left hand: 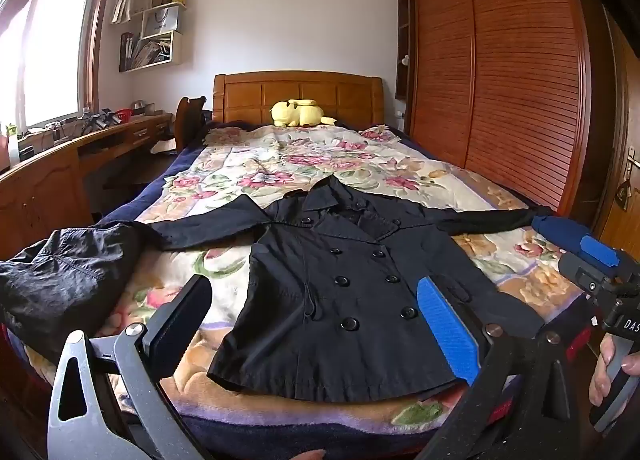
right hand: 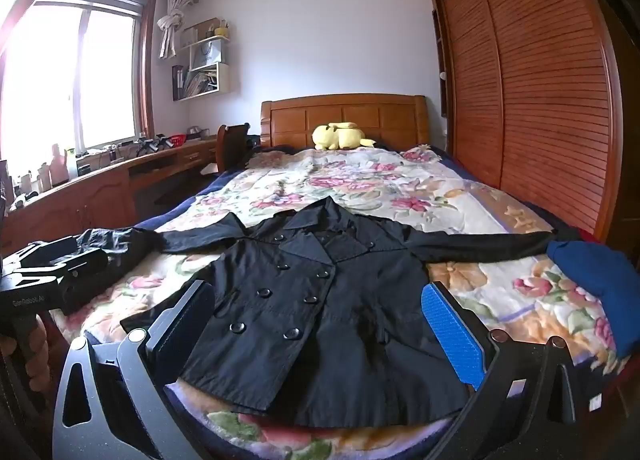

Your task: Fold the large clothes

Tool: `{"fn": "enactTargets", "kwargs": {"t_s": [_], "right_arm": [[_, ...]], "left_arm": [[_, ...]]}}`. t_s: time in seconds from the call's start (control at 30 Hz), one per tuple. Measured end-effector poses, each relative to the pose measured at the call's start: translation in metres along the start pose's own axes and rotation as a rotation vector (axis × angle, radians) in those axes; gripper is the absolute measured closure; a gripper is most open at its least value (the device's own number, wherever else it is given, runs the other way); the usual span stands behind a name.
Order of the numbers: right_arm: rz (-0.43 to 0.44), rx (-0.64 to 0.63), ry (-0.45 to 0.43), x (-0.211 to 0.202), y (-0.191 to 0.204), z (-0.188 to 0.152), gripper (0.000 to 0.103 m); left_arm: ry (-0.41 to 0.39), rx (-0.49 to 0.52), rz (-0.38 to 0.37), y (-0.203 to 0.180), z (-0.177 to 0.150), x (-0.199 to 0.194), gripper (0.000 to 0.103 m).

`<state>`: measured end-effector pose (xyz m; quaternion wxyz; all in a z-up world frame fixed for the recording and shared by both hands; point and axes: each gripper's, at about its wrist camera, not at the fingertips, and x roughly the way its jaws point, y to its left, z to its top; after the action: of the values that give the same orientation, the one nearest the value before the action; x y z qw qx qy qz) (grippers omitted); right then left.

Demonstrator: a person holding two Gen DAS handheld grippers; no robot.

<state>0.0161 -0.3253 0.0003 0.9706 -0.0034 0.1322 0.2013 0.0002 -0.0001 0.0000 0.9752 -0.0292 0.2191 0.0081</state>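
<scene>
Coat (left hand: 344, 284) flat on bed (left hand: 280, 164)

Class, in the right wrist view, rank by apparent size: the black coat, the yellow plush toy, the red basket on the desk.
1. Black coat, though it lies nearest the camera.
2. Yellow plush toy.
3. Red basket.

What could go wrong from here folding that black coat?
1. The left sleeve runs up against the dark garment pile; lifting it might drag the pile along.
2. The right cuff ends beside the blue garment at the bed edge, so it could snag.
3. The double-breasted black coat looks bulky; buttons may skew folds.
</scene>
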Motion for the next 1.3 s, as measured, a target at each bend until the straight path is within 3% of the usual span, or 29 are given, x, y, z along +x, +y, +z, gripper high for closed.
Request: {"fn": "enactTargets", "kwargs": {"t_s": [1.3], "right_arm": [[0.002,-0.005,0.003,0.000,0.001,0.001,0.000]], "left_arm": [[-0.022,0.018,0.001,-0.015,0.008,-0.016,0.000]]}}
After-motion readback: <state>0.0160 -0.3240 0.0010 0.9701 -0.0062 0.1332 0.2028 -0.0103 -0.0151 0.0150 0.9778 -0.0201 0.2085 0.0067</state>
